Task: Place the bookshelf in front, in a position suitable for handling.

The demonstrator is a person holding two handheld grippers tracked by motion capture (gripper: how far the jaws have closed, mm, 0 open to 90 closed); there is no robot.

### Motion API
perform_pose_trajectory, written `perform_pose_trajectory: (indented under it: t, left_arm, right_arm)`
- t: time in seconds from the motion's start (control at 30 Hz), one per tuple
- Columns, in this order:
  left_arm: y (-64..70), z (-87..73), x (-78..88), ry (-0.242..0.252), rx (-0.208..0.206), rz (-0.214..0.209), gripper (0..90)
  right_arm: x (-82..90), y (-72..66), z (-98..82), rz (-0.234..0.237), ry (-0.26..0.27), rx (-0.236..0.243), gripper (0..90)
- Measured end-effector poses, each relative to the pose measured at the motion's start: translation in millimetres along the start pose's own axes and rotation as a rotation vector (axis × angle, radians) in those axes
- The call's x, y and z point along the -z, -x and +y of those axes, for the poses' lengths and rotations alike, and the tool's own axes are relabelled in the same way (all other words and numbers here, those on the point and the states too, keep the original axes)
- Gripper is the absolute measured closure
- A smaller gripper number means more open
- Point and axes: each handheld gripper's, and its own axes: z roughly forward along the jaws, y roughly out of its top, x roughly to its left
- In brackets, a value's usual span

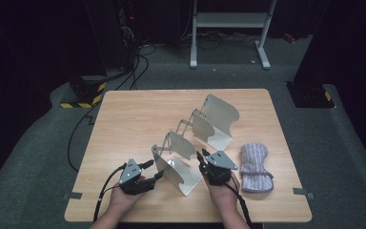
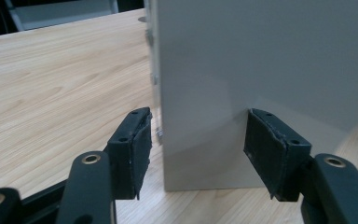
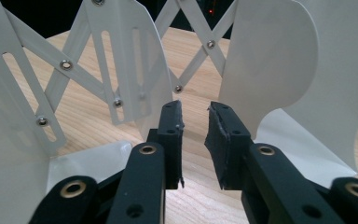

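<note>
Light wooden tabletop with white sheet-metal expanding bookend rack (image 1: 198, 143) set diagonally across its middle.

Near-end panel of the rack is straddled by the left gripper (image 2: 198, 151), whose jaws are held wide apart, with neither pad pressed on the metal. Right gripper (image 3: 195, 135) is positioned between two panels, beside the scissor linkage; its jaws are parted slightly and nothing is clamped. A striped grey cloth mitt (image 1: 256, 167) is laid at the table's right, apart from the rack.

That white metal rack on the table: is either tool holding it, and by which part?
Neither. The left tool stands open around an end plate of the rack without pressing; the right tool is open on nothing.
</note>
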Motion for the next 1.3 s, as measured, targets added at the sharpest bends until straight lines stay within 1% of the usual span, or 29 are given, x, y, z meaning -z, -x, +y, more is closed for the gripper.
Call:
perform_pose_trajectory:
  t: [0.03, 0.13, 0.23, 0.37, 0.43, 0.6, 0.67, 0.77, 0.93, 0.97, 1.13, 1.23, 1.27, 1.3]
  left_arm:
    - [1.7, 0.8, -4.2, 0.002, 0.005, 0.000, 41.0]
    - [2.9, 1.6, -8.0, 0.000, 0.003, 0.002, 41.0]
    - [5.5, 3.5, -15.5, -0.001, 0.010, 0.020, 41.0]
    - [5.6, 4.3, -19.0, 0.003, 0.015, 0.025, 41.6]
    - [6.3, 5.2, -21.6, 0.005, 0.018, 0.033, 41.8]
    - [8.3, 7.1, -27.8, 0.012, 0.027, 0.047, 42.1]
    - [8.5, 7.8, -28.8, 0.009, 0.024, 0.051, 42.2]
    - [9.9, 10.8, -35.5, 0.008, 0.026, 0.070, 42.5]
    - [9.4, 13.1, -41.8, 0.010, 0.037, 0.082, 43.1]
    - [9.2, 13.7, -44.0, 0.013, 0.046, 0.086, 43.4]
    - [10.4, 14.9, -46.7, 0.011, 0.049, 0.087, 46.9]
    - [14.5, 15.6, -48.4, 0.013, 0.044, 0.069, 51.2]
    - [14.5, 15.6, -48.4, 0.013, 0.044, 0.069, 52.9]
    - [16.7, 15.8, -49.1, 0.014, 0.039, 0.053, 55.0]
  right_arm:
    - [2.1, -0.4, -2.5, -0.003, -0.001, 0.002, 72.2]
    - [4.6, -0.9, -7.1, -0.006, -0.006, 0.004, 70.9]
    - [8.4, -1.1, -11.4, -0.010, -0.018, 0.007, 69.2]
    - [11.7, -0.2, -16.8, -0.011, -0.032, -0.001, 67.1]
    - [14.3, 0.2, -20.9, -0.012, -0.042, -0.012, 64.4]
    - [20.8, -3.0, -22.2, -0.015, -0.032, -0.008, 62.6]
    - [21.4, -3.5, -22.8, -0.018, -0.033, -0.004, 62.3]
    - [23.0, -3.5, -25.2, -0.026, -0.045, -0.005, 61.0]
    - [26.4, -4.7, -27.3, -0.024, -0.044, -0.005, 60.3]
    - [27.8, -6.7, -28.5, -0.020, -0.044, 0.003, 60.3]
    - [31.4, -10.9, -29.9, -0.011, -0.041, 0.008, 60.4]
    - [31.6, -13.2, -30.4, -0.010, -0.042, 0.013, 60.4]
    - [31.6, -13.2, -30.4, -0.010, -0.042, 0.013, 60.4]
    - [32.1, -13.7, -30.3, -0.018, -0.041, 0.014, 60.7]
